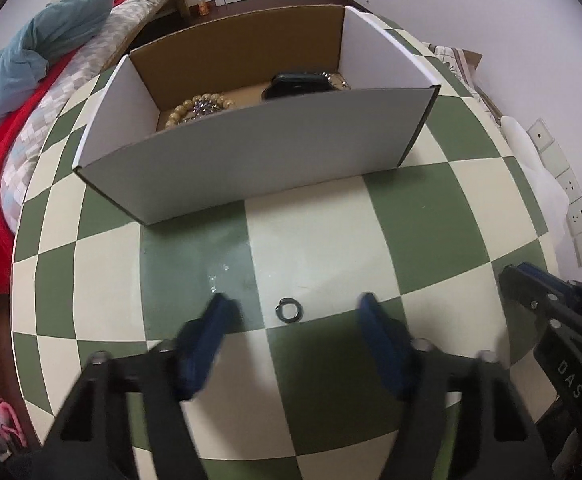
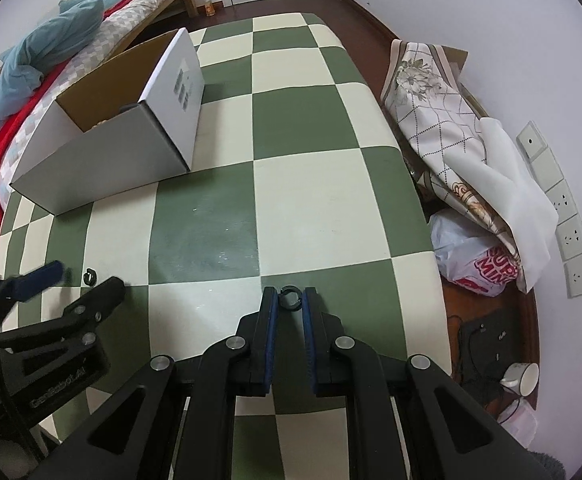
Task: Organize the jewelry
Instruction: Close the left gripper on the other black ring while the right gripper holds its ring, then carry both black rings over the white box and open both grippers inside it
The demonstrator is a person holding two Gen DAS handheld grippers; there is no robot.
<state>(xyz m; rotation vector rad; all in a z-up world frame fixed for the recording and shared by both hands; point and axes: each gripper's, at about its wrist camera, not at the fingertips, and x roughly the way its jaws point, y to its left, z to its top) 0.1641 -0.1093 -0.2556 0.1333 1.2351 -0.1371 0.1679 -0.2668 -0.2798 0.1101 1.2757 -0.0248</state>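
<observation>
Dark metal forms the small ring point(image 1: 289, 309), which lies flat on the checkered counter point(image 1: 423, 216) at the seam between a cream square and a green one. In the left wrist view the ring sits between the two blue-padded fingers point(image 1: 211, 332) of the left tool point(image 1: 291, 320), slightly ahead of the tips and near the centre line; those fingers stand wide apart and touch nothing. A second dark ring point(image 2: 289, 297) appears in the right wrist view at the very tips of the right tool point(image 2: 289, 300), whose fingers are drawn close on either side of it; contact with the pads appears likely, and the ring reads as pinched rather than loose. The white cardboard box point(image 1: 259, 152) stands farther along the counter, directly beyond the left tool and well apart from both rings, its open top facing up. Inside it lie a wooden bead bracelet point(image 1: 195, 110) with a sparkly piece beside it, and a black case point(image 1: 299, 85) toward the right wall. The governing relation: the loose ring is straight ahead of the left tool, and the box lies on the same line beyond it, so the left tool is the nearer one for that ring. The box lies forward and to the left of the right tool. A bed with red and teal bedding point(image 2: 31, 52) borders the counter on the left.
</observation>
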